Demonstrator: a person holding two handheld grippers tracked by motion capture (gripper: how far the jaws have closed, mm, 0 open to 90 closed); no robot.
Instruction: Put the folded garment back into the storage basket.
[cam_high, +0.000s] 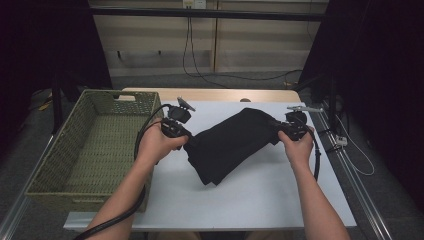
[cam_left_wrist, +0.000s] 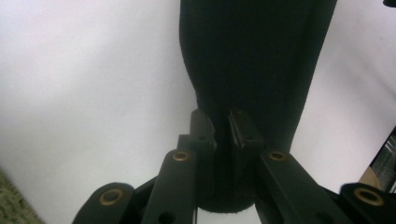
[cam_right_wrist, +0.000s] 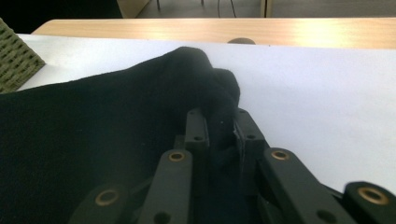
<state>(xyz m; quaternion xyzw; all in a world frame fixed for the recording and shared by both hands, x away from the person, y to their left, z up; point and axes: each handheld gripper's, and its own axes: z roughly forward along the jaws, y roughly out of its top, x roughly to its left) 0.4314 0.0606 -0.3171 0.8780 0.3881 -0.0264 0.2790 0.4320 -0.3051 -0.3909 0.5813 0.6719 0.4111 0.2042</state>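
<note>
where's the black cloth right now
In the high view the black cloth hangs mid-table, pinched between the left gripper and right gripper, right of the wicker basket.

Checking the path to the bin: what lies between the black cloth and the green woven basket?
Bare white table top, apart from the left gripper clamped on the black cloth; high view shows it beside the green woven basket.

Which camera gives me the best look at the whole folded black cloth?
The high view: the folded black cloth shows whole, stretched between both grippers. The left gripper view and right gripper view show just the pinched ends.
</note>
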